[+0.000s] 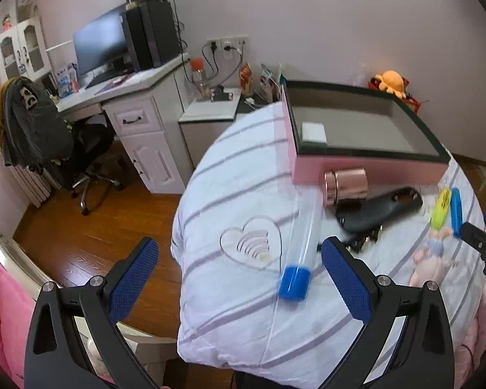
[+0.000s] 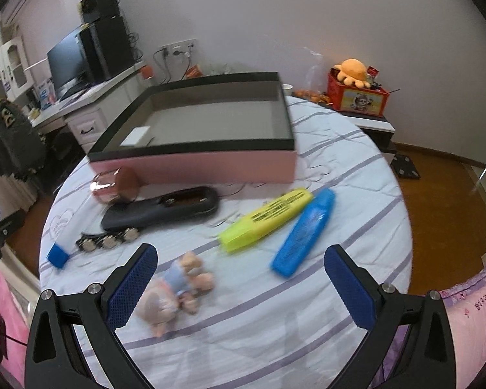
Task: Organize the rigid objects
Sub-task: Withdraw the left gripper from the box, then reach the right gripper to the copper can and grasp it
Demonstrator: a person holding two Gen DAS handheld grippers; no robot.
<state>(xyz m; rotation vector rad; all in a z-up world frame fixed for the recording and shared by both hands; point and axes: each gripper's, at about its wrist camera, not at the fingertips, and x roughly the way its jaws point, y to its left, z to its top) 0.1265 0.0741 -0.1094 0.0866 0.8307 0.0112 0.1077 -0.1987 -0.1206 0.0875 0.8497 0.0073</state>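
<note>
while both hands wait: nothing gripped
left gripper (image 1: pixel 239 259): jaws wide, empty, near tube (image 1: pixel 299 249)
right gripper (image 2: pixel 239 264): jaws wide, empty, over doll (image 2: pixel 178 287)
markers (image 2: pixel 265 220): loose before box (image 2: pixel 194 165), likely the bin

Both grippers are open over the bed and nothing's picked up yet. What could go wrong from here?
The clear tube with the blue cap lies near the bedding's edge; a nudge from the open left gripper might roll it to the floor.

The copper jar lies on its side against the pink box and could roll too.

The yellow marker and blue marker lie close together, so the right gripper may catch both.
</note>
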